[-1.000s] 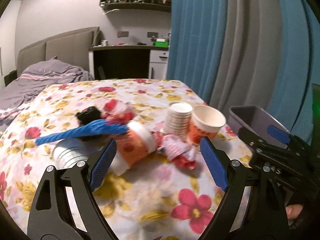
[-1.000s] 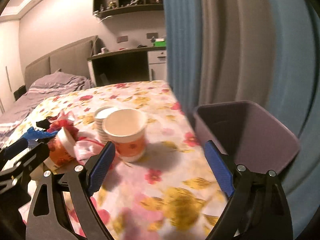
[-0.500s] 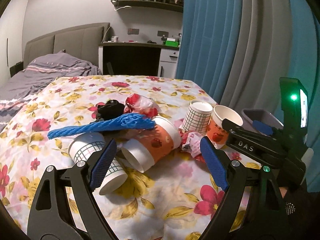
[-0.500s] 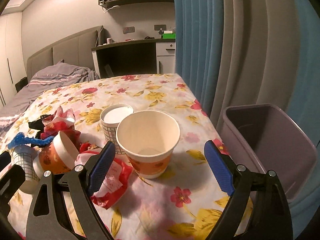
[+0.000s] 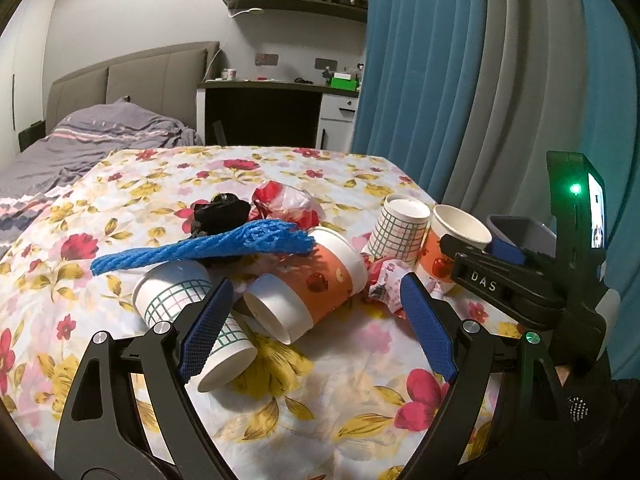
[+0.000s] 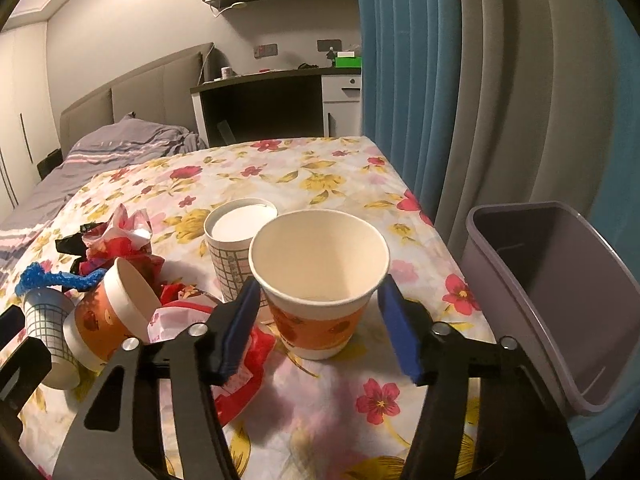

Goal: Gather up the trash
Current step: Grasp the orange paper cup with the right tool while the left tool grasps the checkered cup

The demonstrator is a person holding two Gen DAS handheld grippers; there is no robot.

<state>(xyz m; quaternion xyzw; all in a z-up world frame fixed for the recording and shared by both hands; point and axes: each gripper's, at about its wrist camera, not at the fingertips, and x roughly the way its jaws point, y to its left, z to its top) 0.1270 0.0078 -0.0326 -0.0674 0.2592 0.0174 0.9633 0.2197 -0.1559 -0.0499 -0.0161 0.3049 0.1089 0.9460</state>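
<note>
Trash lies on a floral tablecloth point(image 5: 320, 380). An upright orange paper cup point(image 6: 320, 280) stands between the blue pads of my right gripper point(image 6: 320, 320); the jaws are close around it but a small gap shows on each side. My left gripper point(image 5: 316, 328) is open over a tipped orange cup point(image 5: 312, 296) and a tipped checked cup point(image 5: 188, 308). A blue foam net point(image 5: 208, 246), red wrappers point(image 5: 284, 200), a black scrap point(image 5: 220, 210) and an upright checked cup point(image 6: 236, 240) lie nearby.
A grey plastic bin point(image 6: 560, 300) stands off the table's right edge, next to blue and grey curtains point(image 6: 460, 80). A bed point(image 5: 80, 140) and a desk point(image 5: 272, 108) are behind the table. The right gripper's body point(image 5: 520, 280) shows in the left wrist view.
My right gripper has moved forward to the upright orange cup and its jaws have narrowed around it. My left gripper has pulled back a little from the pile.
</note>
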